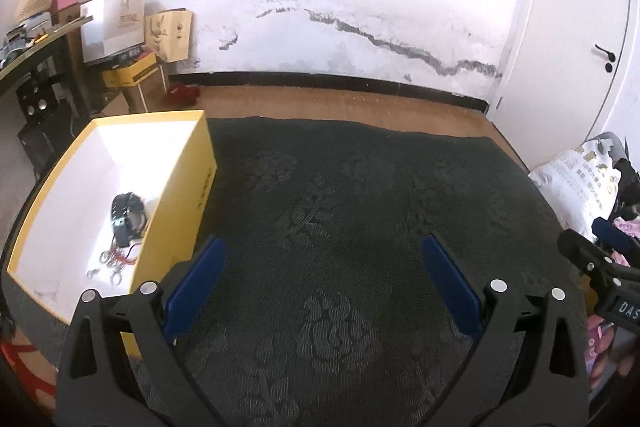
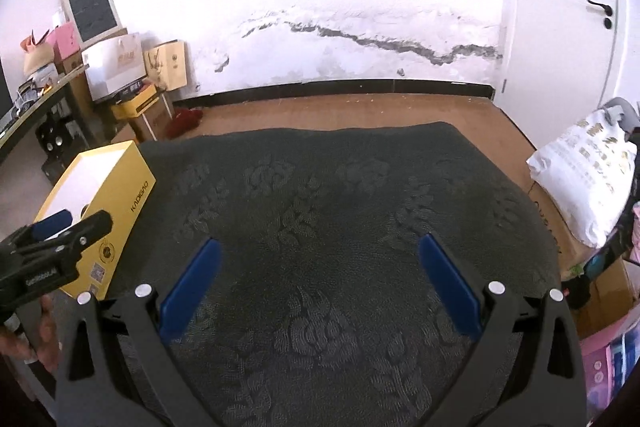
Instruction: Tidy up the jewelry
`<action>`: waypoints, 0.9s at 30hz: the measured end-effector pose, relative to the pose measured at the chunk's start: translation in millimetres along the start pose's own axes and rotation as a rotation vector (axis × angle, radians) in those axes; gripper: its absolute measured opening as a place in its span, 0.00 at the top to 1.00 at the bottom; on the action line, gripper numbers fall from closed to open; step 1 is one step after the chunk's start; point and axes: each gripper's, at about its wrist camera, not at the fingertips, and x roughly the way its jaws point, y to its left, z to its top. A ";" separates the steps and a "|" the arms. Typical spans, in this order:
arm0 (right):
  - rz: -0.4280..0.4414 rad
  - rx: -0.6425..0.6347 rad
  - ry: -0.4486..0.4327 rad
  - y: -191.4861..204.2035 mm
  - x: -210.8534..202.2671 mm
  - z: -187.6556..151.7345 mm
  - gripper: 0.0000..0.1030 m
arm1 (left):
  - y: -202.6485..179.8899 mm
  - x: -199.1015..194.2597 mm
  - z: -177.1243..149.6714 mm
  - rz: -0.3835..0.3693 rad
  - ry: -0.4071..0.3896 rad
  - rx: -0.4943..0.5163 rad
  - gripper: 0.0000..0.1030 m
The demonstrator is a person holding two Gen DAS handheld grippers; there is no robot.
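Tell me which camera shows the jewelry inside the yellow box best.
The left wrist view. It looks down into the yellow box, showing a dark watch-like piece and small rings and chains on the white floor. The right wrist view shows only the box's outer side and rim; the contents are hidden.

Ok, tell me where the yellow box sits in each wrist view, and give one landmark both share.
Left wrist view: the yellow box is at lower left, open top toward the camera, jewelry visible inside.
Right wrist view: the yellow box is at middle left, its printed side facing the camera, contents hidden.
Shared landmark: the dark crack across the white wall.
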 end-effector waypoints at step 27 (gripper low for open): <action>-0.020 -0.048 0.011 -2.9 -64.7 -4.4 0.07 | 7.3 -12.3 -11.3 0.085 0.003 0.075 0.06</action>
